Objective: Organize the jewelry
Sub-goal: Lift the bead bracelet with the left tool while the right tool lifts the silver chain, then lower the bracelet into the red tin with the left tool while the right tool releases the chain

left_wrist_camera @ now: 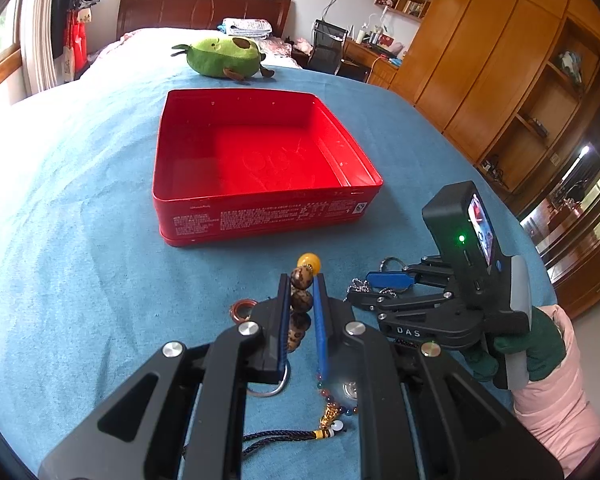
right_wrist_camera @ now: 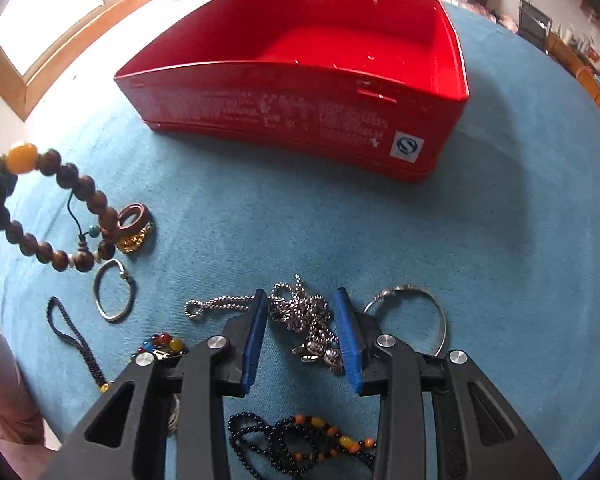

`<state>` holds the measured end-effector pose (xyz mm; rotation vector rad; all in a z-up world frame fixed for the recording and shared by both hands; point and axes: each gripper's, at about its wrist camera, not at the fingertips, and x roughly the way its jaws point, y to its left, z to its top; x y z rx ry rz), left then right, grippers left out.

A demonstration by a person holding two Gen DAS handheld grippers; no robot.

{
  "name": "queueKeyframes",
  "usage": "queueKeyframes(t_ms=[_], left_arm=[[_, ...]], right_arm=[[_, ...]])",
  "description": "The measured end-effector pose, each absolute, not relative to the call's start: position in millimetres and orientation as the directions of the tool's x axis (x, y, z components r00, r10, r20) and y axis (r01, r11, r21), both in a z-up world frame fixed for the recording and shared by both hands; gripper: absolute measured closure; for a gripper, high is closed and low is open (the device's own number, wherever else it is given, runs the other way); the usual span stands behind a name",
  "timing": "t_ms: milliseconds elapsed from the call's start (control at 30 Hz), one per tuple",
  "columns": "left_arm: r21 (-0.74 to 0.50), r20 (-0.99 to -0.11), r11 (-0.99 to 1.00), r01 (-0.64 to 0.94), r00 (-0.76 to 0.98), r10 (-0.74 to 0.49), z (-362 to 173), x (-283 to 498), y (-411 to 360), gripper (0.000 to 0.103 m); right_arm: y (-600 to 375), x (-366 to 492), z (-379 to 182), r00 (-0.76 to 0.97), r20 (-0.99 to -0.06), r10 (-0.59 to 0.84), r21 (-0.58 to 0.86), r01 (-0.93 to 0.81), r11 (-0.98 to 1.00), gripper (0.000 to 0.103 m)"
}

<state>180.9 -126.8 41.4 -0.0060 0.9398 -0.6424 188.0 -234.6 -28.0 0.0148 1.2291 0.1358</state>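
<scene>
Left gripper [left_wrist_camera: 303, 304] clamps a bead bracelet [right_wrist_camera: 52, 216] while right gripper [right_wrist_camera: 302, 332], jaws apart, straddles a chain [right_wrist_camera: 300, 312] near the tin [left_wrist_camera: 260, 152].

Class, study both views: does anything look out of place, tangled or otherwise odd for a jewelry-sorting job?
Yes. The red tin is empty, while the jewelry lies scattered on the blue cloth. The silver chain is bunched in a tangle between the open right hand-held gripper fingers.

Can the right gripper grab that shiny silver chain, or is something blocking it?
Probably yes. The right gripper is open, pointing down, with the silver chain heaped between its fingers and nothing on top of it. The bangle lies just beside, outside the fingers.
</scene>
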Motion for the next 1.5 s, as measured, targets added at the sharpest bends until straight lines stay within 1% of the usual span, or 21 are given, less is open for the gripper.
queueKeyframes(t_ms=[67, 133, 167, 267, 600, 900, 1233, 1333, 1500], left_arm=[[-0.277, -0.75, 0.816, 0.508, 0.417, -0.514, 40.5, 181.8, -127.2, 0.094], [-0.276, -0.75, 0.816, 0.507, 0.417, -0.513, 40.3, 181.3, -127.9, 0.094], [-0.277, -0.751, 0.816, 0.507, 0.416, -0.513, 40.1, 181.3, -128.1, 0.094], [-0.278, -0.749, 0.815, 0.509, 0.416, -0.515, 40.3, 180.2, -128.5, 0.094], [-0.281, -0.748, 0.812, 0.512, 0.413, -0.519, 40.1, 179.0, -131.0, 0.094], [-0.276, -0.743, 0.806, 0.523, 0.415, -0.524, 47.6, 175.4, -137.0, 0.094], [-0.27, -0.713, 0.818, 0.507, 0.466, -0.524, 79.7, 201.5, -134.9, 0.094], [-0.273, -0.702, 0.828, 0.49, 0.487, -0.52, 93.0, 223.9, -135.7, 0.094], [-0.276, -0.693, 0.845, 0.457, 0.515, -0.505, 100.1, 264.5, -140.7, 0.094]], right_arm=[[-231.3, 187.0, -27.3, 0.324, -0.937, 0.132, 0.104, -0.103, 0.989, 0.088], [-227.8, 183.0, -22.4, 0.338, -0.931, 0.141, 0.111, -0.106, 0.988, 0.093], [-228.9, 180.6, -18.1, 0.352, -0.924, 0.148, 0.119, -0.103, 0.988, 0.093], [-238.6, 170.5, 0.2, 0.401, -0.901, 0.169, 0.146, -0.087, 0.985, 0.094], [-273.7, 134.0, 76.9, 0.579, -0.799, 0.166, 0.172, -0.044, 0.984, 0.094], [-278.6, 132.6, 110.8, 0.639, -0.753, 0.157, 0.171, -0.04, 0.984, 0.094], [-267.8, 166.3, 137.8, 0.646, -0.737, 0.199, 0.186, -0.088, 0.979, 0.094], [-263.5, 185.3, 152.6, 0.659, -0.723, 0.207, 0.189, -0.1, 0.977, 0.094], [-257.3, 221.9, 167.6, 0.675, -0.704, 0.22, 0.189, -0.121, 0.975, 0.094]])
